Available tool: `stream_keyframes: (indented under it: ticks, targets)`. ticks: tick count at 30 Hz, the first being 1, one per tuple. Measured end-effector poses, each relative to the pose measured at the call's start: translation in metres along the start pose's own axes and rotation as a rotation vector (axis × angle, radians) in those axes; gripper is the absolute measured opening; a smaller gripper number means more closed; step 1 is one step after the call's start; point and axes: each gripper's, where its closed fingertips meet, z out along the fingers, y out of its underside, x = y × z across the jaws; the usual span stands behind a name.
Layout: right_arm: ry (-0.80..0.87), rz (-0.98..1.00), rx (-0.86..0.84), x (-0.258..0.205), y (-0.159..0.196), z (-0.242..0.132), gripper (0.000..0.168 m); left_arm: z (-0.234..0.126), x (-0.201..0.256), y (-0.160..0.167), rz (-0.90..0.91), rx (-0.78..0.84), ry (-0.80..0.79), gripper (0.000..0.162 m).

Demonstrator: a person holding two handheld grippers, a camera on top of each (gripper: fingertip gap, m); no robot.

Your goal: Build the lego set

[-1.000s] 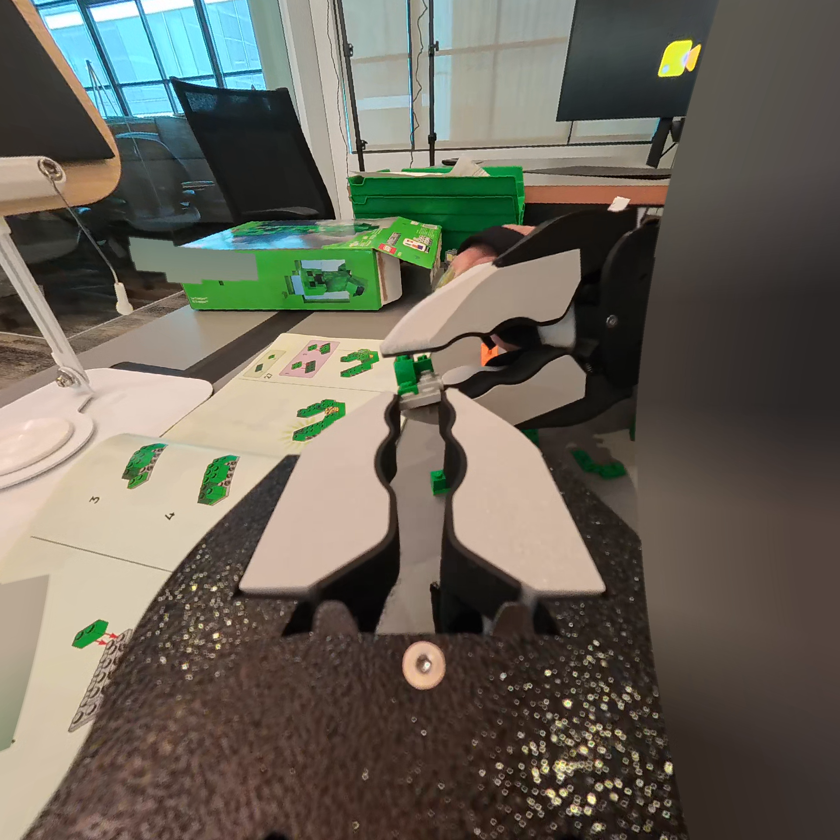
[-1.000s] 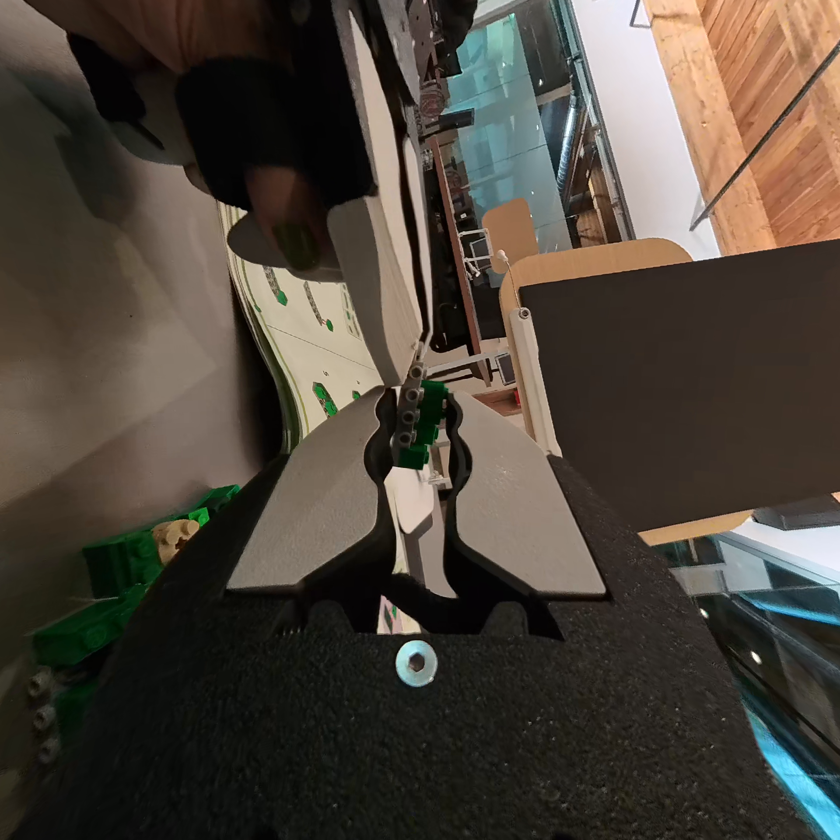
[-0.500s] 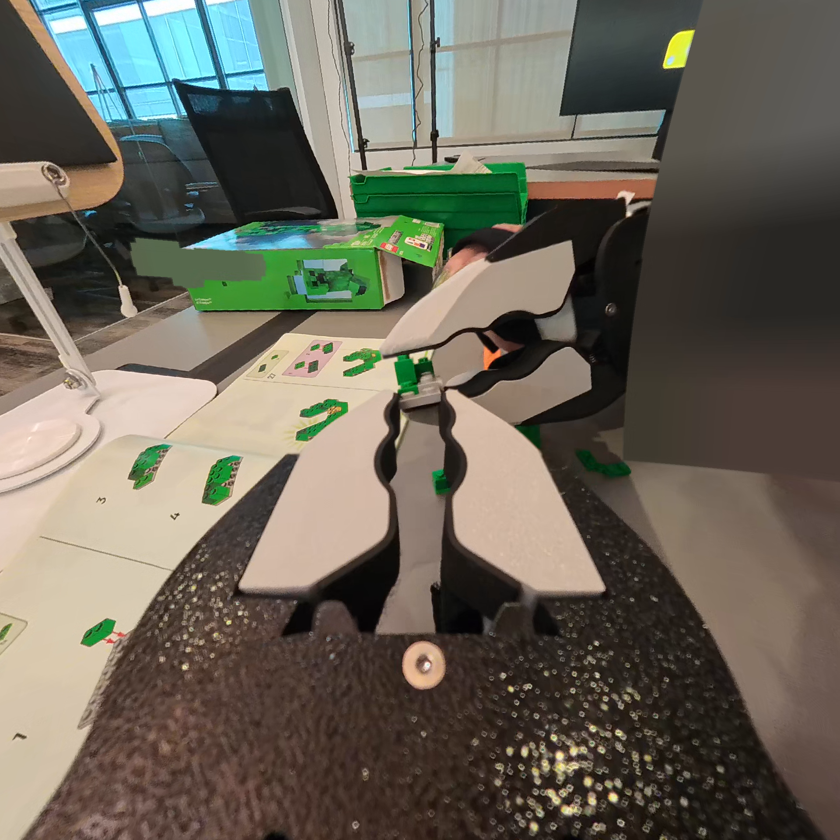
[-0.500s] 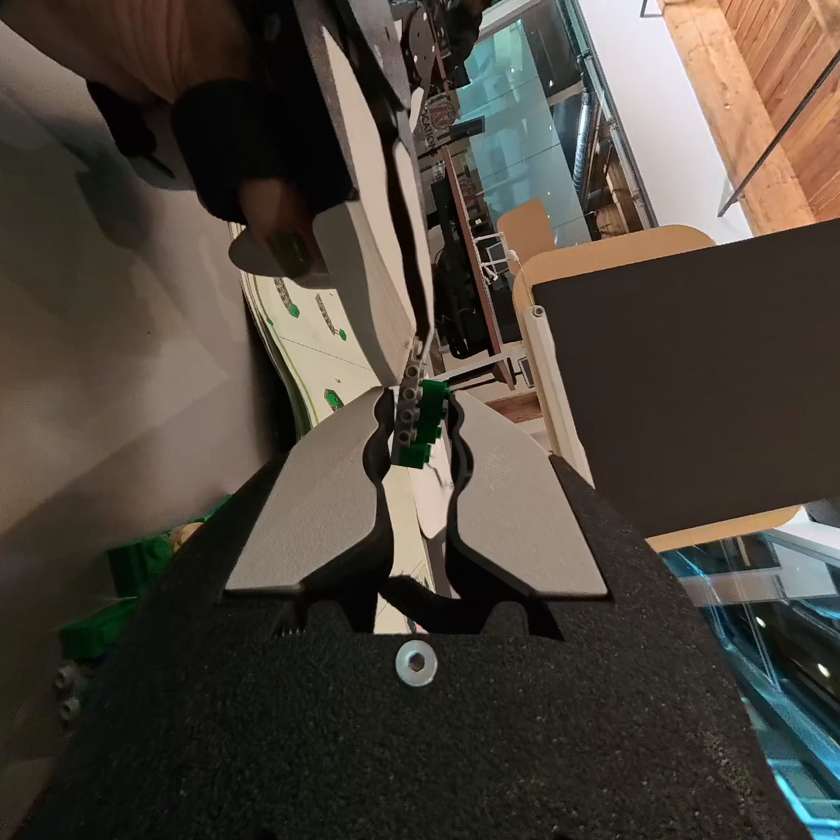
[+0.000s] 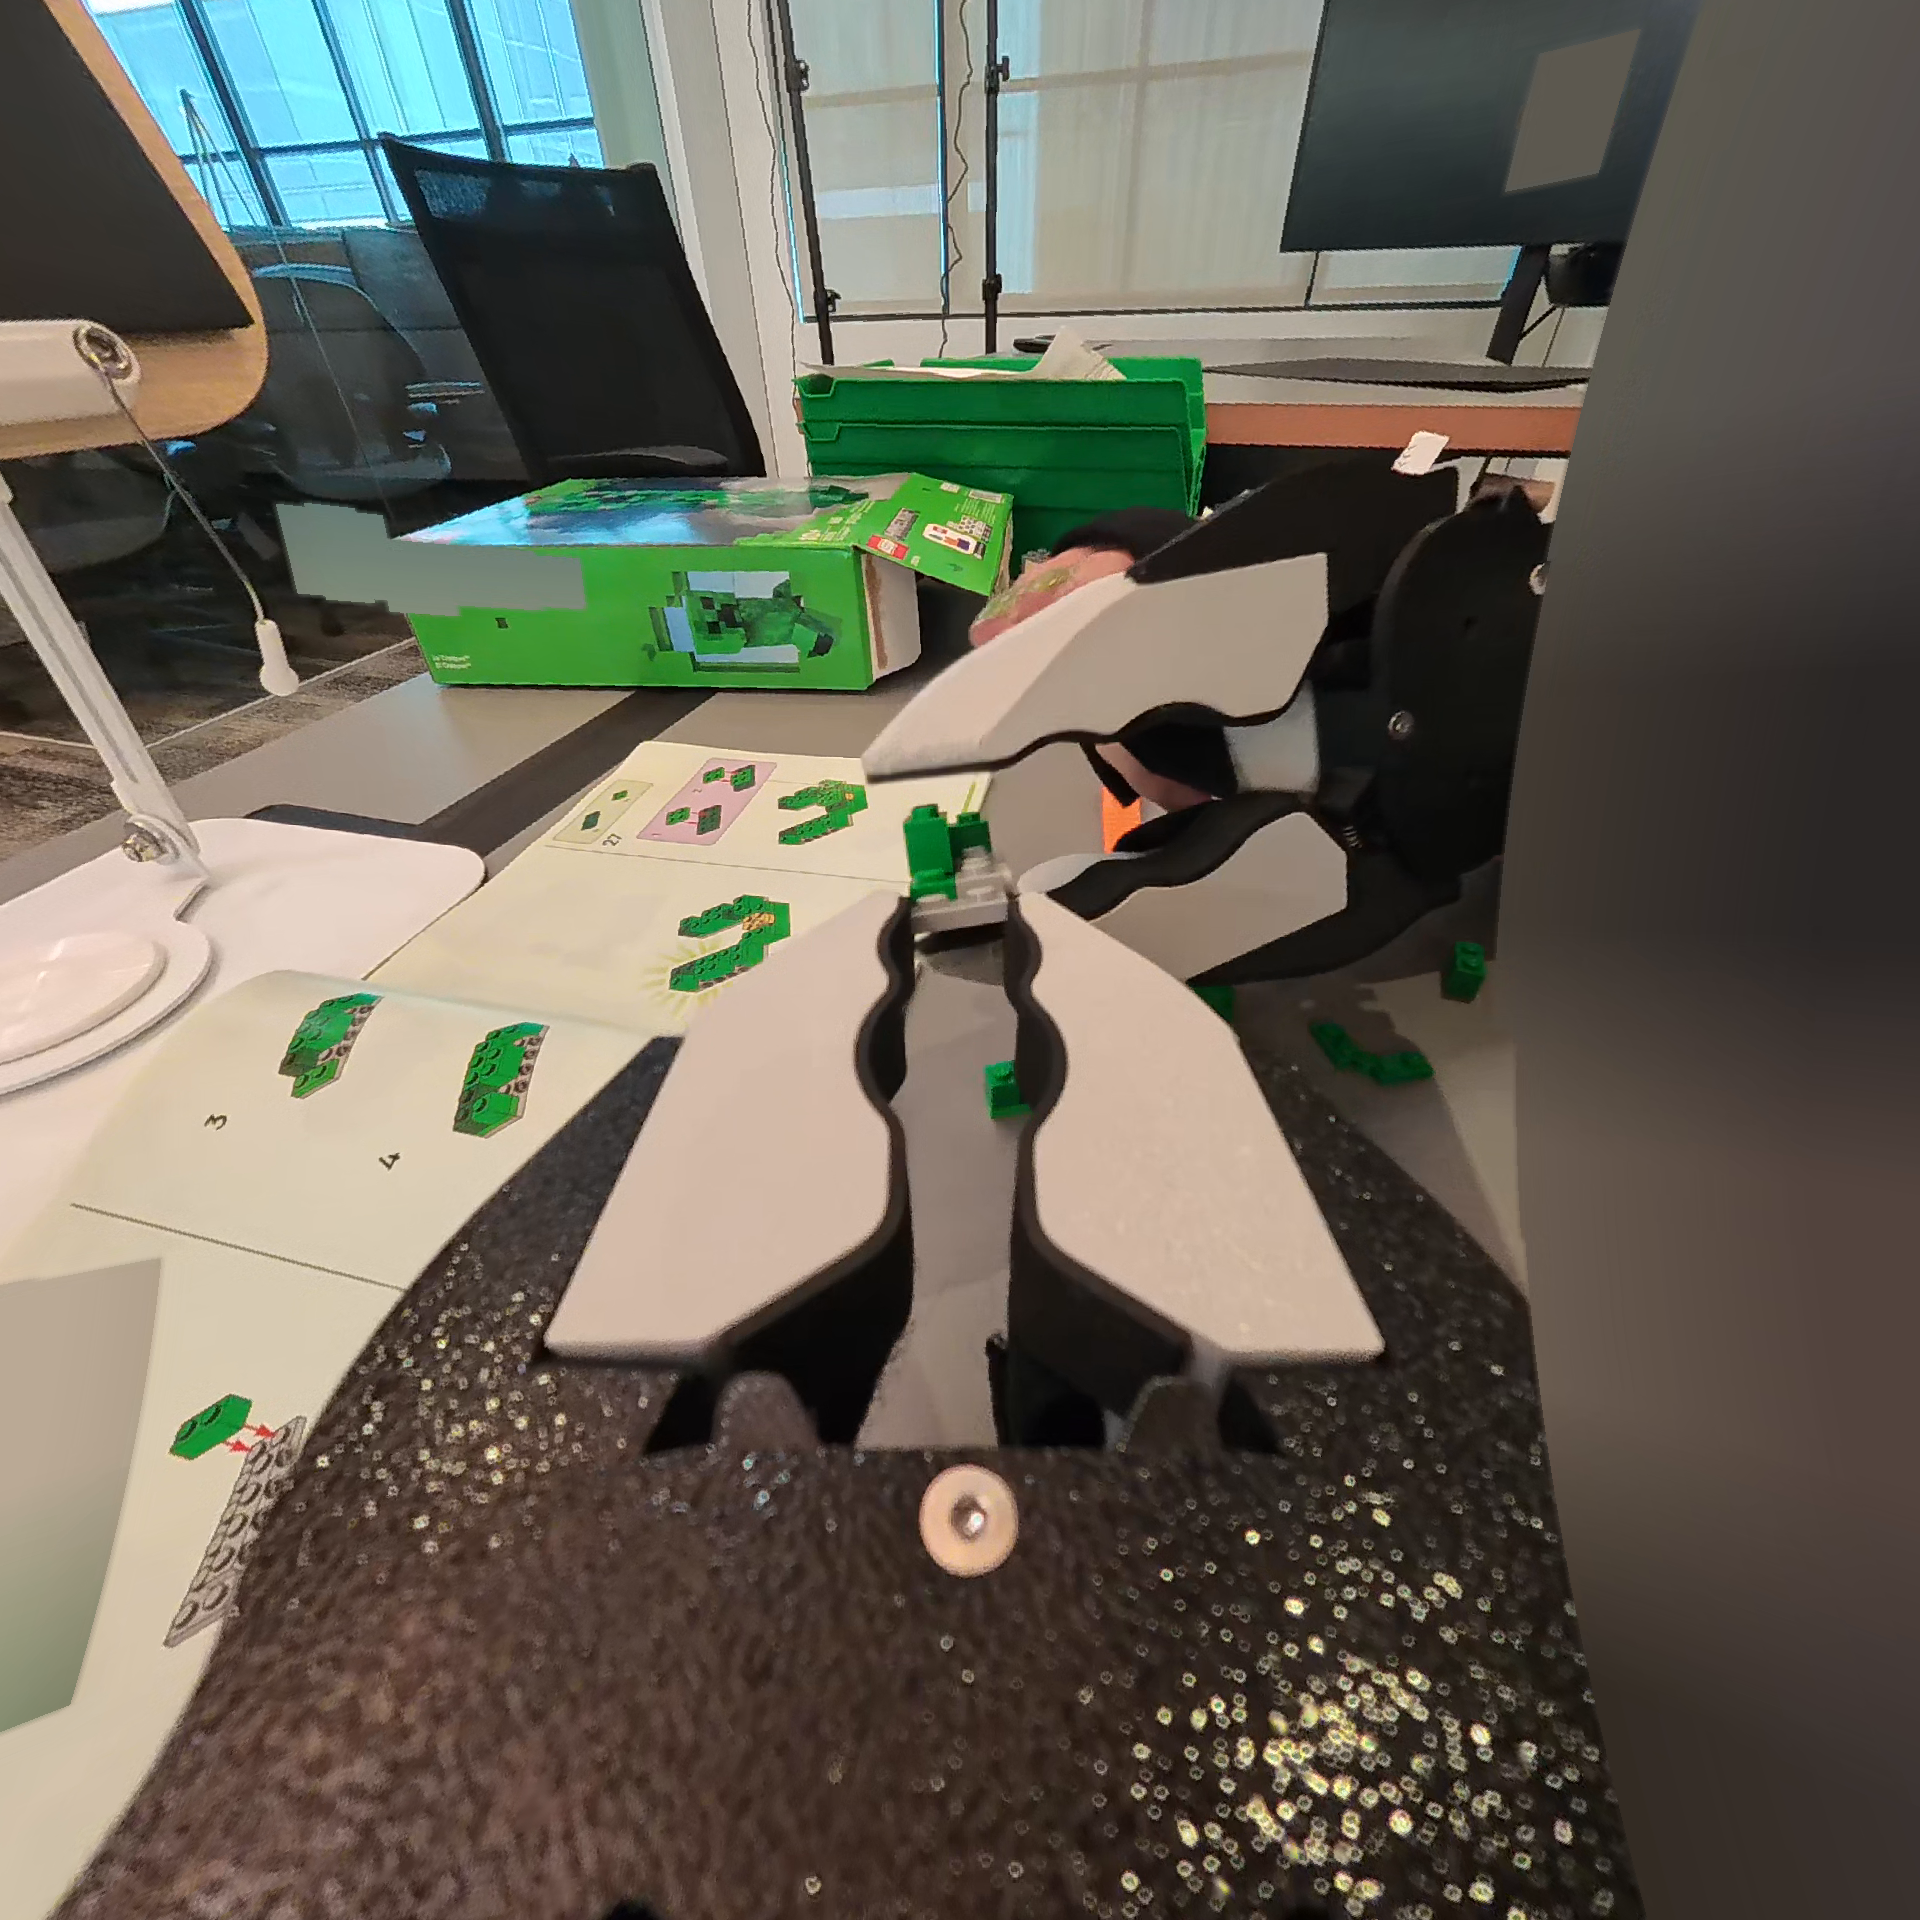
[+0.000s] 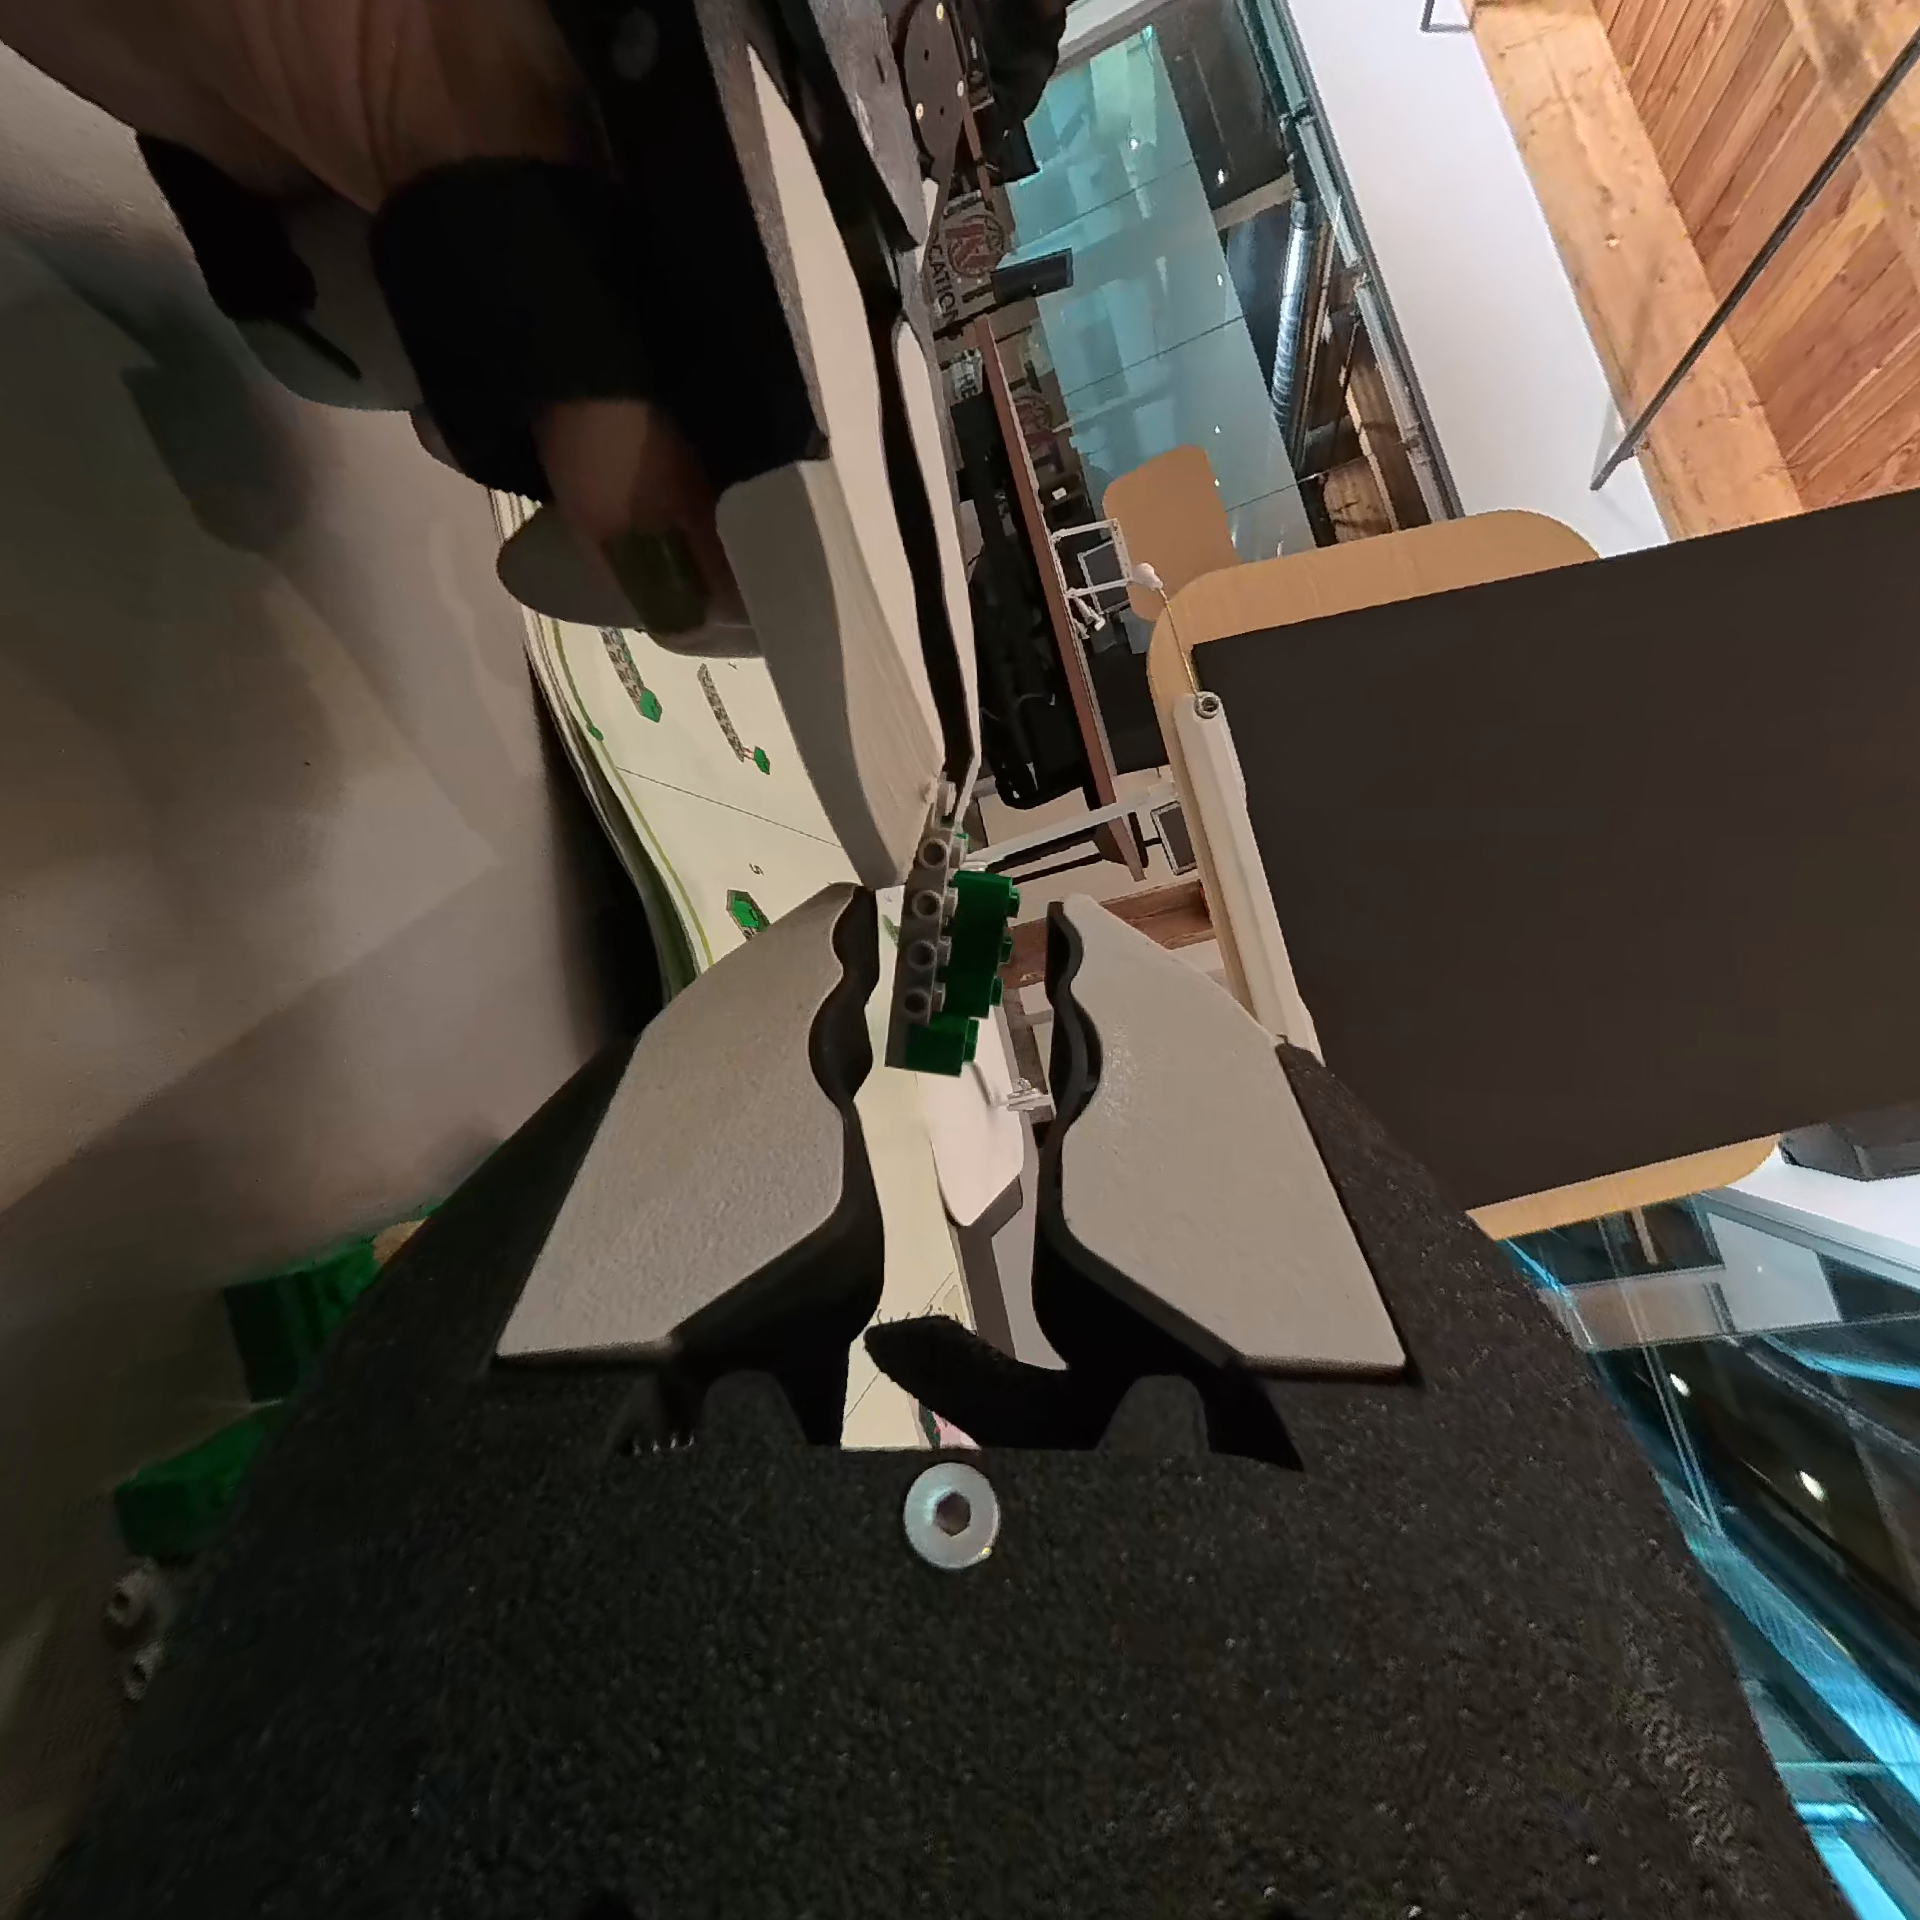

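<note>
Fingers, left wrist view: left gripper [image 5: 958, 906] pinches the near end of the grey plate [image 5: 964, 902] of the small lego assembly [image 5: 951, 868], tips drawn narrow onto it.
Other gripper, left wrist view: right gripper [image 5: 951, 821] comes in from the right, one finger above the assembly and one below, now spread with clear gaps where half a second ago they clamped the green bricks [image 5: 935, 844].
Position, left wrist view: assembly is held off the table [image 5: 644, 717], above the instruction booklet [image 5: 623, 914]; loose green pieces [image 5: 1366, 1060] lie on the table beyond.
Fingers, right wrist view: right gripper [image 6: 954, 914] stands wide, touching neither face of the assembly [image 6: 940, 966].
Change, right wrist view: a second ago these tips were shut on plate and bricks; they have let go.
Meaning: the press looks finished, the brick probably seated; the left gripper [image 6: 951, 790] alone carries the build, so the right is free to fetch another piece.
Long axis: the plate [image 6: 923, 951] runs lengthwise from the left gripper's tips towards the right one's palm.
Facing: studs and green bricks [image 6: 971, 961] point up in the left wrist view, and to picture right in the rolled right wrist view.
</note>
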Motion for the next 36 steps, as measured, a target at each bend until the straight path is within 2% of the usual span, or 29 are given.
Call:
stream_keyframes:
  ticks: [4,12,17,19,25,28,29,32,36]
  targets:
    - [0.001,-0.015,-0.001,0.0,0.001,0.0,0.022,0.001,0.004,-0.002,0.016,0.01,0.021,0.016]
    - [-0.027,-0.04,-0.007,-0.001,0.005,-0.002,0.02,0.004,0.005,0.001,0.016,-0.006,0.024,0.016]
    - [0.029,-0.016,-0.016,0.008,0.006,-0.002,0.02,0.007,0.003,-0.008,-0.097,0.072,0.042,0.016]
    - [0.038,-0.031,-0.017,0.008,0.006,-0.002,0.02,0.007,0.001,-0.006,-0.138,0.065,0.05,0.022]
    - [0.064,-0.072,-0.025,0.009,0.006,-0.002,0.02,0.007,0.002,-0.006,-0.161,0.065,0.071,0.027]
    - [0.077,-0.082,-0.025,0.011,0.006,-0.002,0.02,0.007,0.001,-0.004,-0.184,0.056,0.073,0.04]
    - [0.076,-0.084,-0.025,0.011,0.006,-0.002,0.02,0.007,0.002,-0.005,-0.185,0.061,0.079,0.04]
    - [0.078,-0.094,-0.024,0.01,0.005,-0.002,0.02,0.005,0.003,-0.009,-0.146,0.086,0.074,0.018]
    - [0.092,-0.061,0.002,0.012,0.0,-0.003,0.02,0.002,0.004,-0.012,-0.067,0.09,0.046,0.017]
